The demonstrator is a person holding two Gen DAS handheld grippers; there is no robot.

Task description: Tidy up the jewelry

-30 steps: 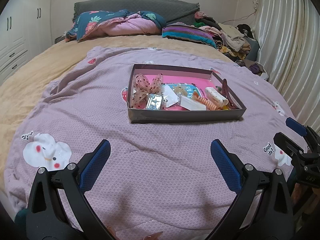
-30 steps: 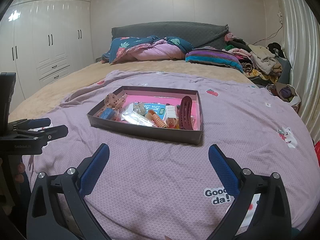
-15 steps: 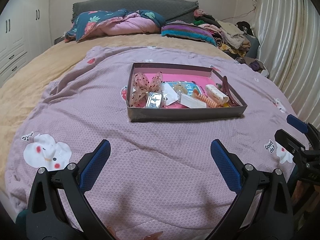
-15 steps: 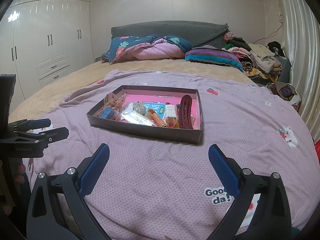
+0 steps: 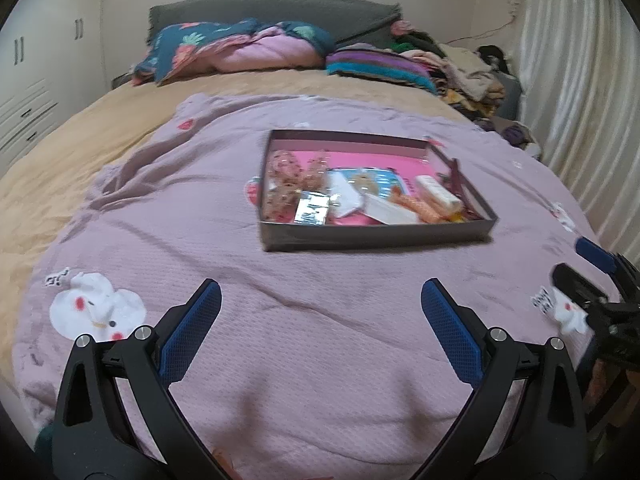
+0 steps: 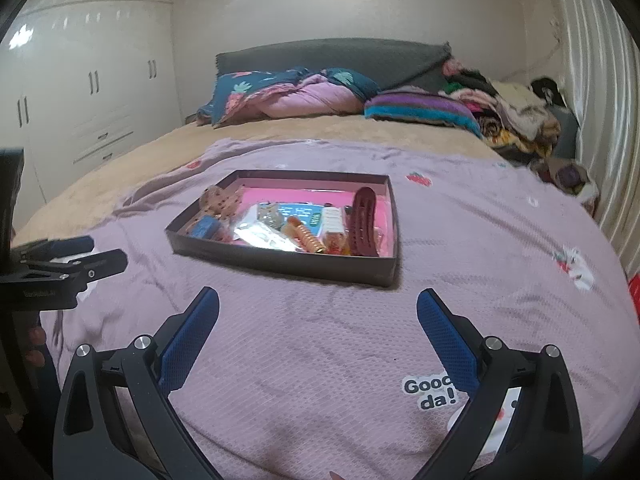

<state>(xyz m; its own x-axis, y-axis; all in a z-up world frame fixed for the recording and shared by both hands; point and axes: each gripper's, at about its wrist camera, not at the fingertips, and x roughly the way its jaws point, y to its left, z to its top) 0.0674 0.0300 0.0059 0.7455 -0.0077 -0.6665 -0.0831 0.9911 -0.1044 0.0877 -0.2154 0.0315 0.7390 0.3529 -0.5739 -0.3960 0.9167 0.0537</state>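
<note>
A shallow dark box [image 5: 372, 236] [image 6: 280, 266] with a pink floor lies on the mauve blanket in the middle of the bed. Inside it are a dotted pink bow [image 5: 286, 182] [image 6: 218, 200], a silvery packet [image 5: 312, 210], a blue card [image 5: 370, 182] [image 6: 298, 212], an orange spiral hair tie [image 5: 416, 206] [image 6: 306, 234], a white tube [image 5: 438, 196] [image 6: 332, 220] and a maroon hair claw [image 6: 364, 220]. My left gripper [image 5: 320, 306] and my right gripper [image 6: 318, 306] both stand open over the blanket, short of the box, with nothing between their fingers.
Pillows and a folded quilt [image 6: 296, 96] lie at the grey headboard. A heap of clothes [image 6: 508, 116] fills the back right by the curtain. White wardrobes [image 6: 88, 100] line the left wall. The mauve blanket [image 6: 320, 360] is bare around the box.
The left wrist view has shifted a little and is now blurred by motion; the box sits slightly higher and nearer. The right gripper has hardly moved. Both stay open.
</note>
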